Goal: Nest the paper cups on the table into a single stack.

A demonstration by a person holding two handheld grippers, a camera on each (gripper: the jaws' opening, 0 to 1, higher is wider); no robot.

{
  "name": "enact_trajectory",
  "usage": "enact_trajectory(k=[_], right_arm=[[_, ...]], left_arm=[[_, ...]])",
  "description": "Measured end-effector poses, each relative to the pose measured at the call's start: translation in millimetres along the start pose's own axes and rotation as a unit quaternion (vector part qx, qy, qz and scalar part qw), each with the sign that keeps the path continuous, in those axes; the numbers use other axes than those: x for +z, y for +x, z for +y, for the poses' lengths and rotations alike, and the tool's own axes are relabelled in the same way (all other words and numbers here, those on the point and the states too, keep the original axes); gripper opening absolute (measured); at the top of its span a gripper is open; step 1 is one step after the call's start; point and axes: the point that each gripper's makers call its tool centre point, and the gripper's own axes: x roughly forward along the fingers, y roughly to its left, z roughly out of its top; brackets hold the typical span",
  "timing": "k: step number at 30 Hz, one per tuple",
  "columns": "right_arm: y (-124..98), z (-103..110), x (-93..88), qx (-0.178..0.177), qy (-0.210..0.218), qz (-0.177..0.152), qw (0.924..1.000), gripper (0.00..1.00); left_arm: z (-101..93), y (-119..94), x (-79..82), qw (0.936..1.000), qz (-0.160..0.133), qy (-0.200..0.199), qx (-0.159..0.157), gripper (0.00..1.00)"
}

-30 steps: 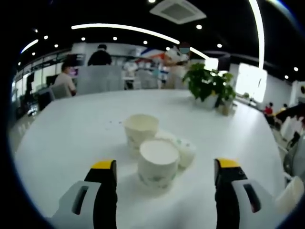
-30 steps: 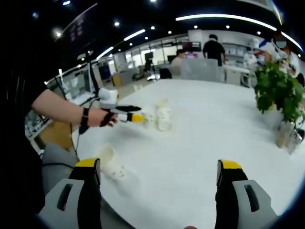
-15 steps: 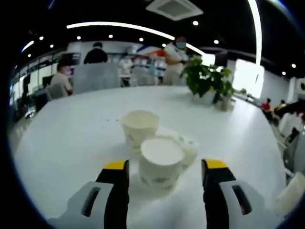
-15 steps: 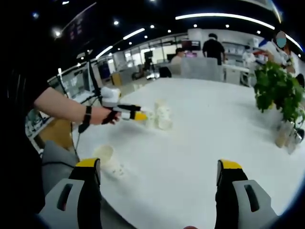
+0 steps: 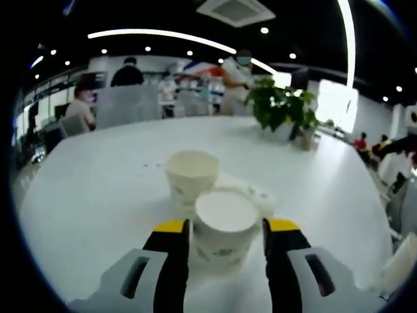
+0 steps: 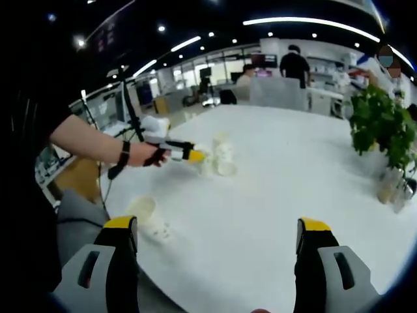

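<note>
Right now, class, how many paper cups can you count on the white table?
4: the nearest cup between the left gripper's fingers, an upright cup behind it, one lying on its side beside them, and one lying alone near the table edge.

left view close on cups (image 5: 225, 222), right view far

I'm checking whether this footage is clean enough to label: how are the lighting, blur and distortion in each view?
Left gripper view: soft focus overall, the near white paper cup between the yellow-tipped left gripper jaws slightly blurred; ceiling light strips bow with fisheye curvature. Right gripper view: sharper, evenly lit; the white table edge curves strongly; the lone cup near its edge is pale and washed out.
</note>
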Motion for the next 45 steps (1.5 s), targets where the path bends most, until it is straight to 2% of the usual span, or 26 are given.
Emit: enact_trajectory(k=[10,23,26,29,45], right_arm=[[1,0,-2.2,0.001,0.004,0.003,1.0,1.0],[-1,-1,-2.6,-0.004,0.011,0.0,0.9999,1.0],[-1,-1,-5.7,-0.005,0.012,0.003,0.9999,1.0],[-2,-1,-6.5,-0.005,0.012,0.003,0.9999,1.0],[-1,2,-2.8,-0.004,0.013,-0.005,0.9999,1.0]], left_arm=[[1.6,-1,-2.3,1.0,0.004,0.002,-0.001,0.38],[4.8,-2,-2.4,0.9999,0.003,0.014,0.002,0.37],[5.3,-5,-0.1,1.0,-0.006,-0.003,-0.003,0.37],[6.5,-9,2.5,0.9999,-0.014,-0.003,0.001,0.36],[-4.6,-23,5.1,0.9995,-0.022,-0.021,-0.006,0.36]])
